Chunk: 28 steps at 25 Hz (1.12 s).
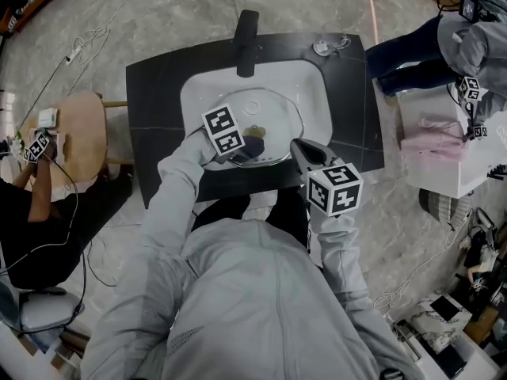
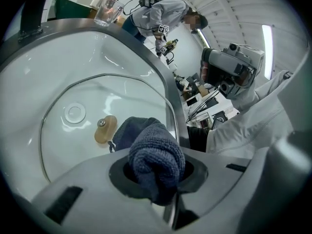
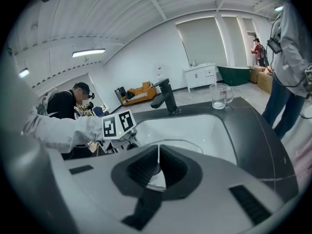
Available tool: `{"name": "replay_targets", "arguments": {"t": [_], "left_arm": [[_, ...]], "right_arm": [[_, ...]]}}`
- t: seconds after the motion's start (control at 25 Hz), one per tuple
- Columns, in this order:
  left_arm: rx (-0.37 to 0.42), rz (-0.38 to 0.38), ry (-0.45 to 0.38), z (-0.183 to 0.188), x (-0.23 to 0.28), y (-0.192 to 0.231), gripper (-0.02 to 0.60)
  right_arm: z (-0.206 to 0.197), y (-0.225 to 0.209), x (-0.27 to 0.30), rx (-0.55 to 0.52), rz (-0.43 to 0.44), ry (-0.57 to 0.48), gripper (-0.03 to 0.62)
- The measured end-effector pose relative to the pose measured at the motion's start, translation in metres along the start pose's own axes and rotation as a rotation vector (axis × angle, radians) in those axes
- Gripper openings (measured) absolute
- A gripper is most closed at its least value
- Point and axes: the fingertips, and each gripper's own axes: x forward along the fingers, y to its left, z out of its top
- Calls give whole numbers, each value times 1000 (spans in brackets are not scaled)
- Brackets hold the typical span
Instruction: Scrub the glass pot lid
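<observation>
The glass pot lid point(image 1: 273, 109) lies tilted in the white sink basin point(image 1: 309, 81), its tan knob point(image 1: 256, 131) facing up. My left gripper point(image 1: 244, 146) is shut on a dark blue cloth point(image 1: 253, 144), which rests on the glass next to the knob. The left gripper view shows that cloth point(image 2: 155, 156) bunched between the jaws of the left gripper point(image 2: 157, 175), with the knob point(image 2: 105, 129) just beyond it. My right gripper point(image 1: 295, 146) is shut on the lid's near right rim. In the right gripper view the lid's edge point(image 3: 191, 145) runs into the shut jaws of the right gripper point(image 3: 158, 165).
A black faucet point(image 1: 246, 42) stands at the back of the black counter point(image 1: 154, 109). A glass mug point(image 3: 219, 95) sits at the counter's far right corner. One person sits by a wooden stool point(image 1: 79, 133) at left. Another stands near a white table point(image 1: 436, 145) at right.
</observation>
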Motion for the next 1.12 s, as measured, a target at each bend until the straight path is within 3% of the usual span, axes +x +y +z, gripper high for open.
{"name": "replay_targets", "arguments": {"t": [0.44, 1.12], "left_arm": [[-45, 210, 49, -6, -7, 60, 87], [-79, 528, -33, 18, -25, 159, 87]], "right_arm": [[-7, -9, 10, 5, -3, 44, 31], [-3, -23, 29, 11, 47, 107, 31]]}}
